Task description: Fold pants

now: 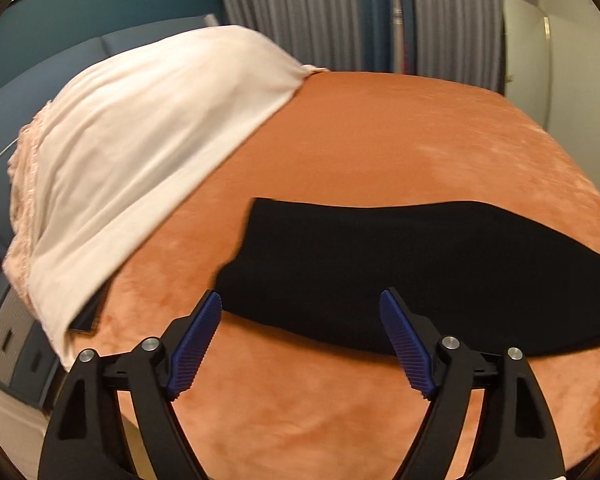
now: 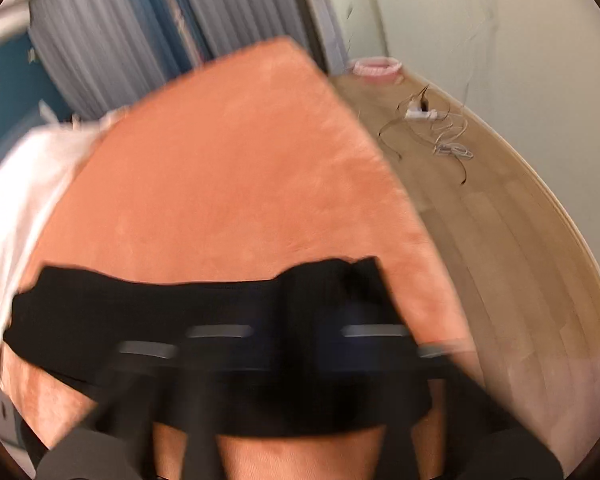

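The bed, spread with an orange plush blanket, takes up most of both views, with a cream sheet folded back across its far left end and grey curtains behind. The black pants lie on the blanket near the front edge as a long, flat, narrow band running left to right, which suggests the legs are already laid one on the other lengthwise; the remaining crosswise folds, bringing one end over toward the other to make a compact bundle, look not yet done. The pants' left end is squared off and lies just ahead of the left claw, whose blue-padded fingers are spread wide and hover above the near edge of the cloth, gripping nothing. The right claw sits over the pants' right end, close to the bed's right side where the wooden floor begins, but the right wrist view is smeared by motion and dark cloth hides the fingers, so I cannot tell whether it is spread or pinching the fabric. A white cable lies loose on the floor by the wall.
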The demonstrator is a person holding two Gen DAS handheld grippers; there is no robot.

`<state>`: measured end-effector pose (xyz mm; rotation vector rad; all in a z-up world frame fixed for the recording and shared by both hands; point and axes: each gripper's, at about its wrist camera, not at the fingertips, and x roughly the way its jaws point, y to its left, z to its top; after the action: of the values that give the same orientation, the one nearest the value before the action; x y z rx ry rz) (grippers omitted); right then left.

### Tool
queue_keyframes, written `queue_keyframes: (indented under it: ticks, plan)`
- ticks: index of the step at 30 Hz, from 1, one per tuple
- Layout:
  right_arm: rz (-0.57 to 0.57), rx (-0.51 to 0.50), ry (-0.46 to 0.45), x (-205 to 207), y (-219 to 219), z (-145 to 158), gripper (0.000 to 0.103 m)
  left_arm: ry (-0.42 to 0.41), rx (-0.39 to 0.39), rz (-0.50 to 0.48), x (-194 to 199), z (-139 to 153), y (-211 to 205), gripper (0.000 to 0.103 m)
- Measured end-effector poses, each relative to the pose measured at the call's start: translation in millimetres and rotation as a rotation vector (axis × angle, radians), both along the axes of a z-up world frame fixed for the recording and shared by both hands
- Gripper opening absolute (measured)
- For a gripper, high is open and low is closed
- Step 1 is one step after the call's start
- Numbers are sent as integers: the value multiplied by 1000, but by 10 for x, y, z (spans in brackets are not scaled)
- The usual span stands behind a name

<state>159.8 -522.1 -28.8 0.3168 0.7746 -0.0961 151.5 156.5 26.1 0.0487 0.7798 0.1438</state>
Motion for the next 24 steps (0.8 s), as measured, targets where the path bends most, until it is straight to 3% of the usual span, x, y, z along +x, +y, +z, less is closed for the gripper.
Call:
queue_keyframes:
  ticks: [3,4,6,7,8,9,10,13,16,18,20,21,22,23,24]
  plan:
    - [120,-137,-297,-440,238,713,6,27,-18,-66,-107,23,-305,80]
    - [151,-254,-343,-650,326,834,7,33,-15,-87,-136,18,-391,81]
    - [172,-469,-303,-851,353,640,15,34,3,-122,-218,-29,-567,82]
    - [161,-512,-210,-851,252,403,39,36,8,-133,-241,-65,-663,82]
    - [135,-518,-92,-818,101,139,55,42,6,-152,-250,-106,-767,82]
    - [114,-486,12,-817,-67,-111,54,50,3,-172,-256,-146,-877,82]
    - [64,-452,75,-889,-229,-284,45,54,0,-185,-285,-163,-986,82]
    - [-13,-243,-19,-1182,-483,-212,47,65,-9,-238,-313,-207,-1338,82]
    - [-13,-63,-90,-1094,-565,0,57,64,-36,-289,-382,-212,-1620,82]
    - [-5,20,-57,-860,-592,38,63,61,-51,-319,-408,-185,-1769,82]
    - [1,125,22,-511,-573,-62,79,52,-71,-336,-456,-149,-1904,82]
    - [17,164,61,-363,-576,-152,79,49,-87,-342,-481,-131,-1951,82]
    - [43,200,126,-128,-538,-280,70,46,-105,-343,-509,-114,-1988,83]
    - [63,210,141,-108,-469,-312,23,46,-113,-344,-536,-103,-2002,83]
    - [88,214,128,-62,-421,-274,6,47,-115,-342,-555,-90,-2017,83]
